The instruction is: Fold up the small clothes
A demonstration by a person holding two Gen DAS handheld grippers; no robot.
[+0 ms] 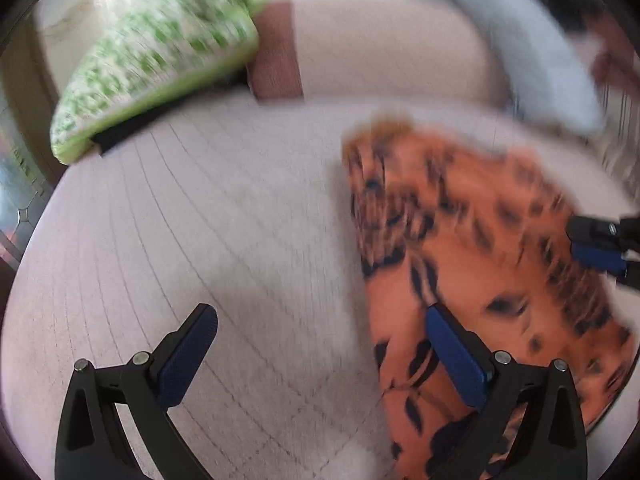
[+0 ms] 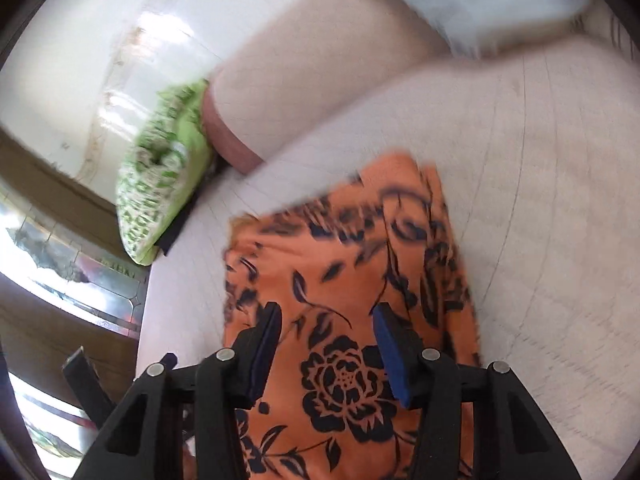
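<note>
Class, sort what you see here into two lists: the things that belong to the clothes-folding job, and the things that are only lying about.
Part of the job:
- orange floral garment
- left tool, open
- right tool, open above the garment

Only lying about:
- green patterned cushion
- white pillow
- pale sofa seat on which the garment lies

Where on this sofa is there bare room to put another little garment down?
The widest bare patch of seat lies between the green patterned cushion and the orange flowered cloth, under the left gripper. Another bare stretch shows on the cloth's far side, in the right wrist view. The right gripper hangs over the cloth; that is the crowded part.
</note>
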